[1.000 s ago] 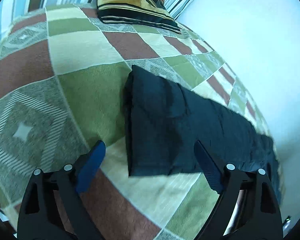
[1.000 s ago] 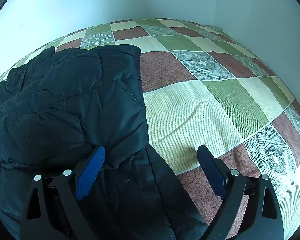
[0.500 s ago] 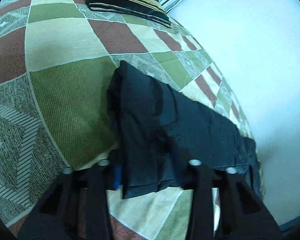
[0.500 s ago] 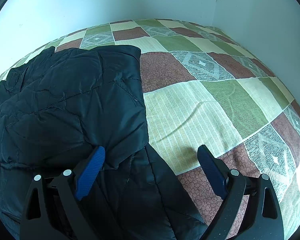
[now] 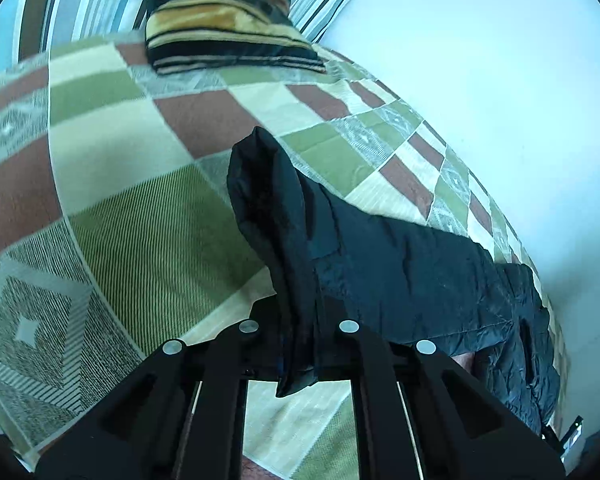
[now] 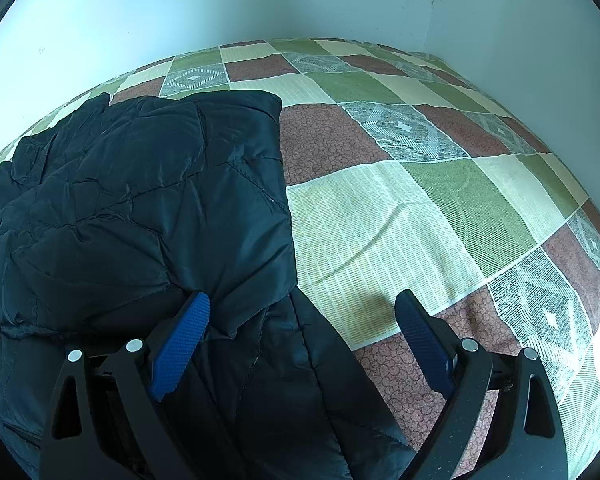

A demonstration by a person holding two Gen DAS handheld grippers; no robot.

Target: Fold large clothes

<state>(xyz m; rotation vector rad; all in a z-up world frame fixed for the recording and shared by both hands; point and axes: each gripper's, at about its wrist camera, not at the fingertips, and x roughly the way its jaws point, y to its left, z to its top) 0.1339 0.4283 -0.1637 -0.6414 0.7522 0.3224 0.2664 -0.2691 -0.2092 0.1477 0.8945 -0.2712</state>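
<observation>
A dark navy quilted jacket (image 5: 400,272) lies on a patchwork bedspread (image 5: 148,224). In the left wrist view my left gripper (image 5: 298,360) is shut on the jacket's near corner, and the pinched fabric rises off the bed in a fold. The right wrist view shows the same jacket (image 6: 140,208) folded over itself at the left. My right gripper (image 6: 302,336) stands open over the jacket's edge. Its left finger (image 6: 180,344) rests against the dark fabric and its right finger (image 6: 424,348) is over the bedspread (image 6: 400,216).
A striped pillow (image 5: 224,16) and a striped cover (image 5: 60,4) lie at the head of the bed. Pale walls (image 6: 260,4) border the bed on its far sides, with a corner at the back right.
The left gripper went from wide open to shut on the jacket's near corner and has lifted it a little. The right gripper has not moved.
</observation>
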